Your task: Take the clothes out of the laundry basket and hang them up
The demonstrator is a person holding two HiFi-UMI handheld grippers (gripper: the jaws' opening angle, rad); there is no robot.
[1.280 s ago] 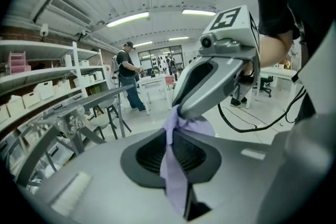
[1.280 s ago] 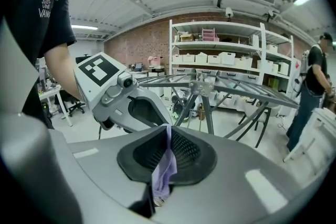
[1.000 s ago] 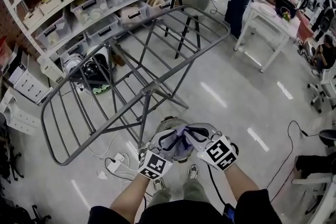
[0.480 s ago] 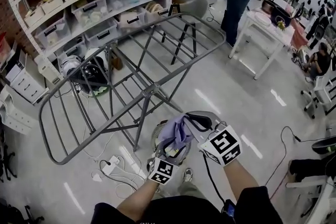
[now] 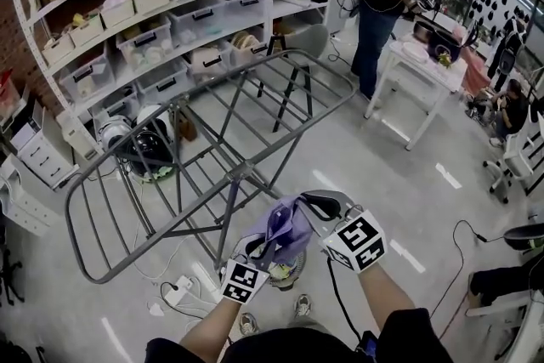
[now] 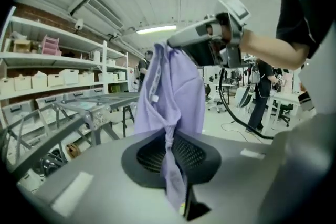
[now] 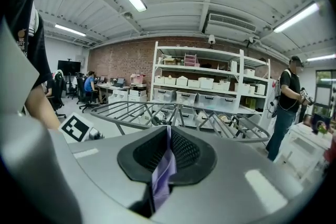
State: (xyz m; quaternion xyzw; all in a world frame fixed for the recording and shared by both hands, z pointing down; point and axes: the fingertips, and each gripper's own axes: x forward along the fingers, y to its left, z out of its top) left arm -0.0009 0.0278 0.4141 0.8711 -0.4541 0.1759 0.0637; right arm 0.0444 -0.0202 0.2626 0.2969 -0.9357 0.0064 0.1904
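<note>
Head view: left gripper, pointing forward, jaws just closed on purple garment.

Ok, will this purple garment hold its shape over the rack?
Probably not: the purple garment droops in soft folds below the right gripper, so it looks floppy and light. It may slide off the smooth-looking rack bars unless draped evenly.
</note>
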